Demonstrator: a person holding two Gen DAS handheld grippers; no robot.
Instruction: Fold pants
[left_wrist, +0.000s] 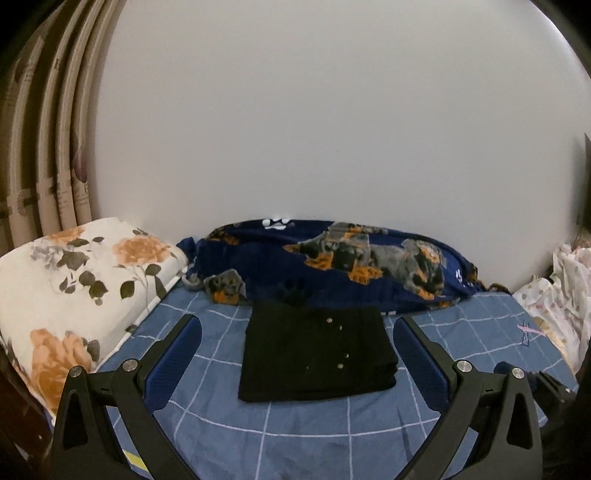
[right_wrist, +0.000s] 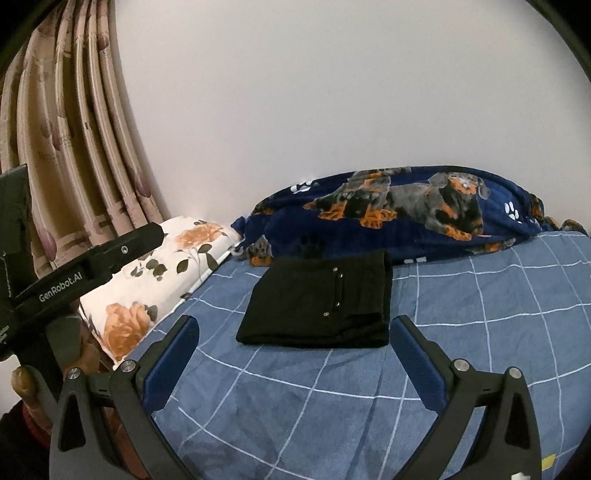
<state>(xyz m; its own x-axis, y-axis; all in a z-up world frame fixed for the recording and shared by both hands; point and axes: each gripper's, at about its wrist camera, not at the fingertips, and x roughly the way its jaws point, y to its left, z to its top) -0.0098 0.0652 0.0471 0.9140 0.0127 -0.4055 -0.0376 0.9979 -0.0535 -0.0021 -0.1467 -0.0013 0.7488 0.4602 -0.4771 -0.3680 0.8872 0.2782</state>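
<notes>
The black pants (left_wrist: 317, 354) lie folded into a compact rectangle on the blue checked bedsheet (left_wrist: 295, 435), with small metal studs showing on top. They also show in the right wrist view (right_wrist: 321, 304). My left gripper (left_wrist: 297, 325) is open and empty, held above the sheet just short of the pants. My right gripper (right_wrist: 295, 325) is open and empty, also short of the pants' near edge. The left gripper's body (right_wrist: 85, 269) shows at the left of the right wrist view.
A floral pillow (left_wrist: 74, 288) lies at the left. A navy dog-print blanket (left_wrist: 332, 262) is bunched along the white wall behind the pants. Curtains (right_wrist: 74, 129) hang at the far left. A pale dotted cloth (left_wrist: 561, 295) lies at the right.
</notes>
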